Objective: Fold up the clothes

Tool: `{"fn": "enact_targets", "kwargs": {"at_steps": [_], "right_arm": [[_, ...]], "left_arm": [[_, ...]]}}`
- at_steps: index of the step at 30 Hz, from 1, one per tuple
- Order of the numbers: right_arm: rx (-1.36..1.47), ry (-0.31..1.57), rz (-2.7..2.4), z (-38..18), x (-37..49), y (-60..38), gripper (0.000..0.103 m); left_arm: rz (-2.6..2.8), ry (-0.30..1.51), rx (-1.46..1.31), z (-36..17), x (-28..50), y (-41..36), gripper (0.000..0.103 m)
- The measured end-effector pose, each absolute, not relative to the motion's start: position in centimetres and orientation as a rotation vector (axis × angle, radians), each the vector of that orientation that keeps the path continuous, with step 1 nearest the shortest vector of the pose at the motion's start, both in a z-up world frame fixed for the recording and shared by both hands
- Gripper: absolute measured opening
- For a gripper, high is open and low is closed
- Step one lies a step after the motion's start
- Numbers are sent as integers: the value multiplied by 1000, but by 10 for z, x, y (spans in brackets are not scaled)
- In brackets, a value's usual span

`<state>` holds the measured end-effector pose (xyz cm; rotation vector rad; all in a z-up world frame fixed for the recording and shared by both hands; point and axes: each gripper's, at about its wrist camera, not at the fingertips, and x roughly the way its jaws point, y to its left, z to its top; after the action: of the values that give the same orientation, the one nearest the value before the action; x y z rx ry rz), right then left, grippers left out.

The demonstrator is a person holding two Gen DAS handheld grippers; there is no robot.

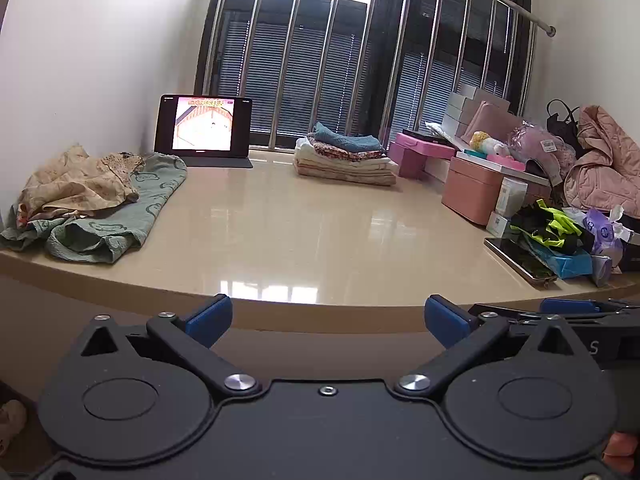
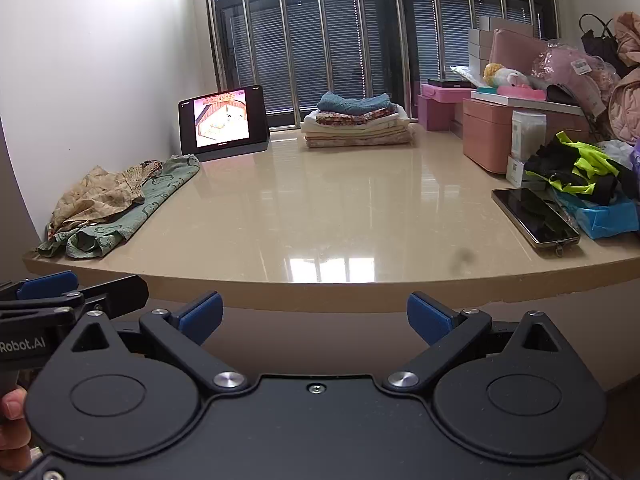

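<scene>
1. Tabletop (image 1: 280,232), glossy beige stone, runs from the near edge to the barred window (image 1: 320,60) at the far side.
2. Pink quilted jacket (image 1: 604,168) heaped at far right, behind the clutter.
3. Unfolded clothes (image 1: 92,204) at near left against the wall: a green printed garment (image 2: 120,220) flat on the tabletop, a beige floral garment (image 2: 100,196) crumpled on top of it.
4. Folded stack (image 1: 346,158) at far centre by the window: cream and floral pieces, a teal piece on top. Well apart from the unfolded pile.
5. Tablet (image 1: 204,128) upright at far left, screen lit, just beside the far end of the green garment.
6. Pink storage boxes (image 1: 472,188) along the right side, white boxes and a plush toy (image 2: 504,76) above them.
7. Black and neon-yellow fabric (image 2: 580,168) on a blue bag, near right.
8. Phone (image 2: 536,216) lying flat, screen dark, near right edge, touching the blue bag.
9. Left hand-held gripper (image 1: 326,320): blue pads wide apart, holding nothing, below the near tabletop edge.
10. Right hand-held gripper (image 2: 314,316): pads wide apart, holding nothing, same height, just right of the left one.
</scene>
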<state>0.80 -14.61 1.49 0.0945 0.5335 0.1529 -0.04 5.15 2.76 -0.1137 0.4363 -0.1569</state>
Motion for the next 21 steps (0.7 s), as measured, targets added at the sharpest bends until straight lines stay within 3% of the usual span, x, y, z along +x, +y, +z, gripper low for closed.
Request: {"fn": "enact_targets", "kwargs": {"at_steps": [21], "right_arm": [[101, 542, 155, 12, 8, -148, 100]], "left_arm": [[-153, 441, -114, 27, -1, 49, 103]]}}
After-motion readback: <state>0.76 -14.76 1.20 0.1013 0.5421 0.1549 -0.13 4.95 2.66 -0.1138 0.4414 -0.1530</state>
